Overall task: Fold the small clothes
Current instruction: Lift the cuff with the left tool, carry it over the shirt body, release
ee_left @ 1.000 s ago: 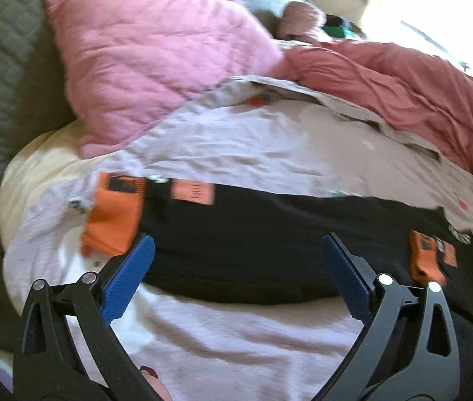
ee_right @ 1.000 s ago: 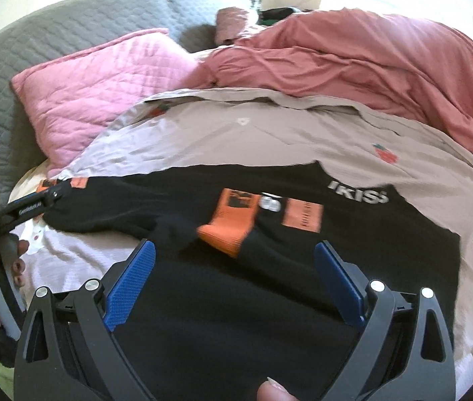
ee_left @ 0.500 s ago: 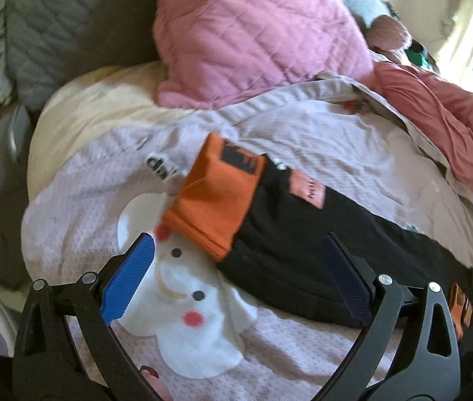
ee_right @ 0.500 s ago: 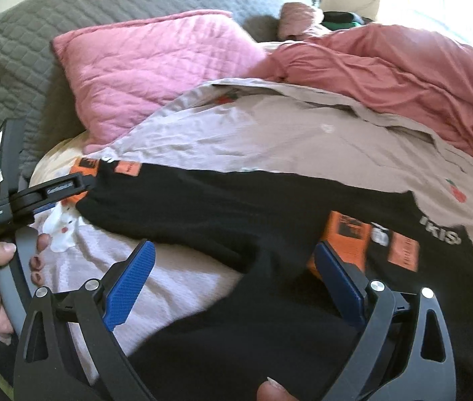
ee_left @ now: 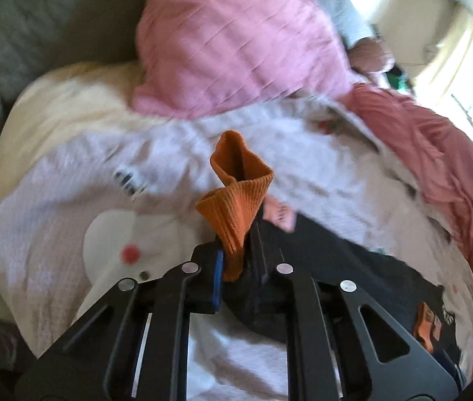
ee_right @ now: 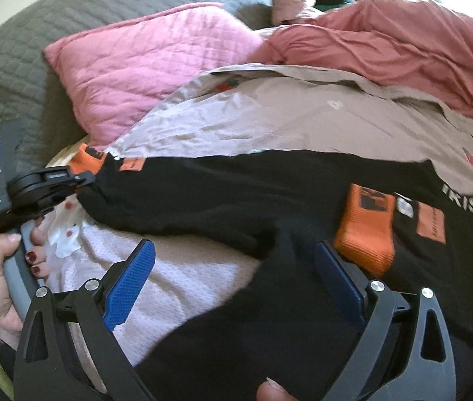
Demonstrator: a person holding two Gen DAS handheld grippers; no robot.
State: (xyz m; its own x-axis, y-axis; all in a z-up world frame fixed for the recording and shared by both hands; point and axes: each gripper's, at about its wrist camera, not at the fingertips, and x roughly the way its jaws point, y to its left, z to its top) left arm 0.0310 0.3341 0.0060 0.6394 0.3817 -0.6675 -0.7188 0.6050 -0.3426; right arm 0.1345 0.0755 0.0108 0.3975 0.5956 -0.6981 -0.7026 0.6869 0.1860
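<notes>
Beside the quilted pink pillow (ee_right: 149,67), on a bed spread with a pale lilac printed sheet (ee_right: 176,277), the black long-sleeved top with orange ribbed cuffs (ee_right: 270,200) lies stretched flat — its far sleeve reaching toward the pillow, its body nearer me. My left gripper (ee_left: 234,267) is clamped shut on the orange ribbed cuff (ee_left: 236,207) of that far sleeve, the knit bunched and standing up out of the jaws. My right gripper (ee_right: 236,277) hangs wide and empty above the dark cloth, away from the pillow, its blue pads touching nothing; the second orange cuff (ee_right: 365,227) lies just beyond its right finger. By my reading, the sleeve fold is beginning. Next I would carry the pinched cuff away from the pillow, across the top's body — and the free gripper could pin the cloth or take the other cuff.
</notes>
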